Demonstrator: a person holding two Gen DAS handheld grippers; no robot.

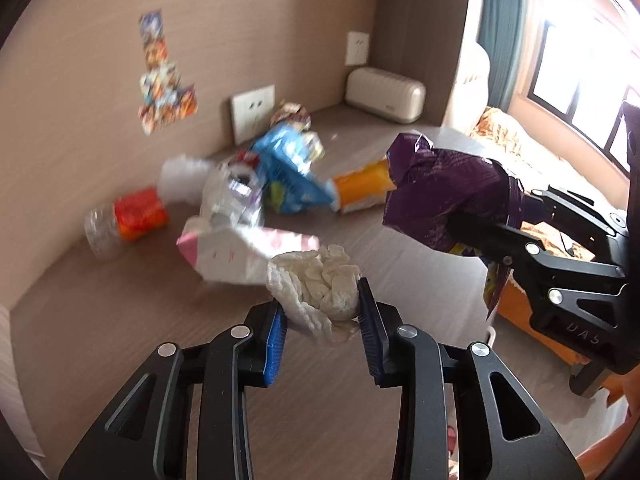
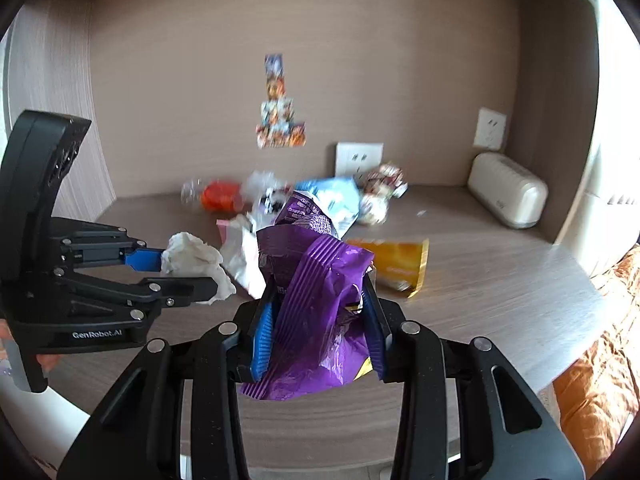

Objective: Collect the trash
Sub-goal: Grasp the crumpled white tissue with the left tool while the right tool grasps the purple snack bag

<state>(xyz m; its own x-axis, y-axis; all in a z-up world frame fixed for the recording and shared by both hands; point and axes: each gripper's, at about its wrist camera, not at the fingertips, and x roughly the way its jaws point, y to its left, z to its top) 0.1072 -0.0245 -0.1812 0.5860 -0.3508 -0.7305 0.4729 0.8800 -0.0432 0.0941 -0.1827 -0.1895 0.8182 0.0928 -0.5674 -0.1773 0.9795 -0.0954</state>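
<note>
On the left gripper's (image 2: 192, 276) body, seen from the right wrist, white lettering reads "GenRobot.AI". The left wrist view shows only "DAS" on the right gripper's (image 1: 480, 216) housing. Printing on the wrappers is too blurred to read in either view.

Left fingers (image 1: 276, 334) pinch a crumpled white tissue (image 1: 320, 284), held clear above the worktop (image 1: 120, 320) near its front edge. Right fingers (image 2: 262, 344) are pressed onto a purple snack bag (image 2: 316, 312), also lifted.

Remaining trash lies toward the worktop's back edge: an orange wrapper (image 2: 394, 264), blue bag (image 1: 286, 168), pink-white packet (image 1: 224, 252), clear bottle with red label (image 1: 128, 216).

Only the left wrist view shows the window (image 1: 580, 76) and orange bedding (image 1: 516, 140). Both show the cream box (image 2: 506, 190) in the back right corner.
</note>
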